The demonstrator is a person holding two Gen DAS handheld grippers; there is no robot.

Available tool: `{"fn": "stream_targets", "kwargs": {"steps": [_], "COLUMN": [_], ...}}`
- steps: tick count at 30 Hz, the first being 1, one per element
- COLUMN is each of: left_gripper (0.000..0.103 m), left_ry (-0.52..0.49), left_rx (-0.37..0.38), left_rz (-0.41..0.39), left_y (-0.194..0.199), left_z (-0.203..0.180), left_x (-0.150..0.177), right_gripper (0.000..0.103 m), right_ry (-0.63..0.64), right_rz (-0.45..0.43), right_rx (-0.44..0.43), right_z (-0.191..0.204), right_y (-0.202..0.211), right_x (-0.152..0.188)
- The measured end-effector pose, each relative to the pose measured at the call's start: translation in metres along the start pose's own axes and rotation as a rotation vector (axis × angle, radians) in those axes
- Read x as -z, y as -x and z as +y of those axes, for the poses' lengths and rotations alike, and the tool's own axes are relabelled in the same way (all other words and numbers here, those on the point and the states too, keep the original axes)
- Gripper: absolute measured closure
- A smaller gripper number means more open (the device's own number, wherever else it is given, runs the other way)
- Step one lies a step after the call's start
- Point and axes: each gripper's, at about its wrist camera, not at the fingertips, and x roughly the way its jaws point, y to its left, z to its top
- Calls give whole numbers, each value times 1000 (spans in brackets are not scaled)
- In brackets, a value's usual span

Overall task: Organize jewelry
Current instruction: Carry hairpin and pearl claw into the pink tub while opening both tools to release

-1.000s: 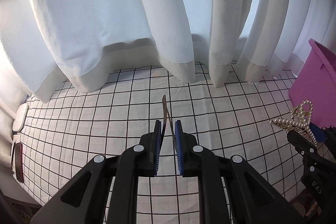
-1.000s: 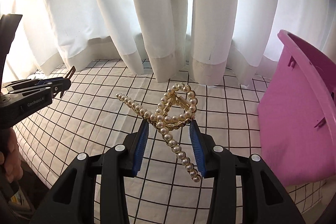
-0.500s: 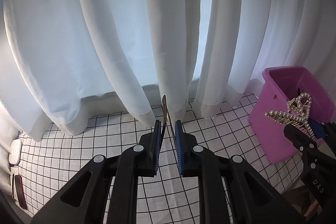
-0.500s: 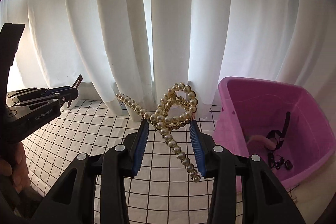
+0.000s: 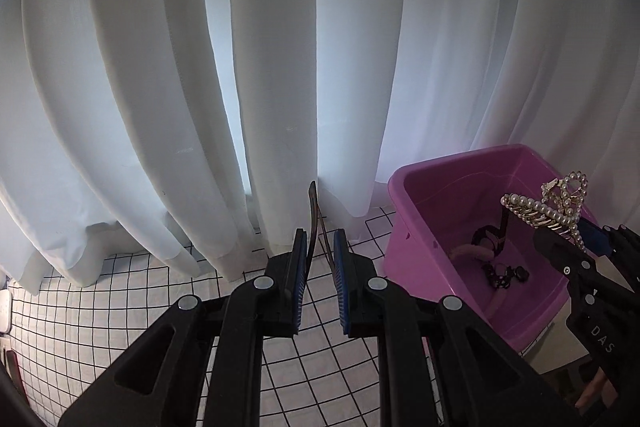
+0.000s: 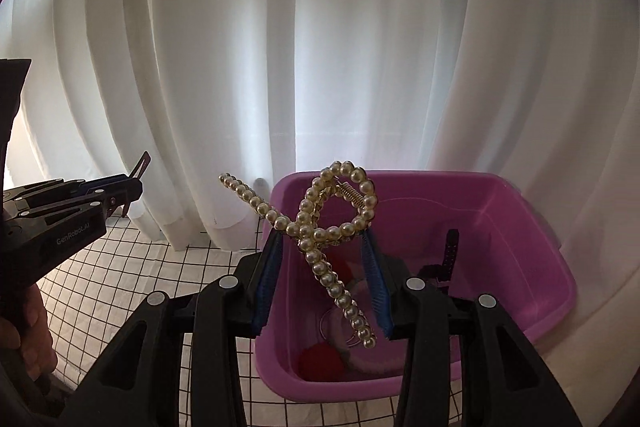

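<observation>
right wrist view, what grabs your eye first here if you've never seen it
The pearl clip stands out first, a looped gold claw clamped in the right gripper and hanging over the open pink tub. The tub already holds red pom-poms and a dark strap. At the left edge the left gripper pinches a thin brown clip in front of the white curtain.

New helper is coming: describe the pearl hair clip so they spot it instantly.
Find the pink tub by the white curtain. Above it, the right gripper holds the pearl hair clip: a looped, gold-framed row of cream pearls, unlike the dark and red pieces inside the tub.
</observation>
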Motion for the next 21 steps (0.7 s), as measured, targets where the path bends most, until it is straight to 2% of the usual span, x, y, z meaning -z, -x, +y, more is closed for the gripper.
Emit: {"fn": "stream_targets", "kwargs": {"steps": [11, 17, 21], "left_gripper": [89, 89, 88], "left_ry": [5, 19, 35], "left_rx": [-4, -23, -26], "left_rz": [22, 54, 103], "left_y": [-37, -62, -82], "left_z": [-103, -145, -162], "left_x": [-23, -27, -25], "right_gripper": [64, 64, 65], "right_ry": [2, 28, 35], "right_rz": [13, 45, 98], "right_rx": [-25, -49, -67], "right_z": [-105, -142, -158], "right_y": [-24, -44, -67], "right_x": [-14, -17, -12]}}
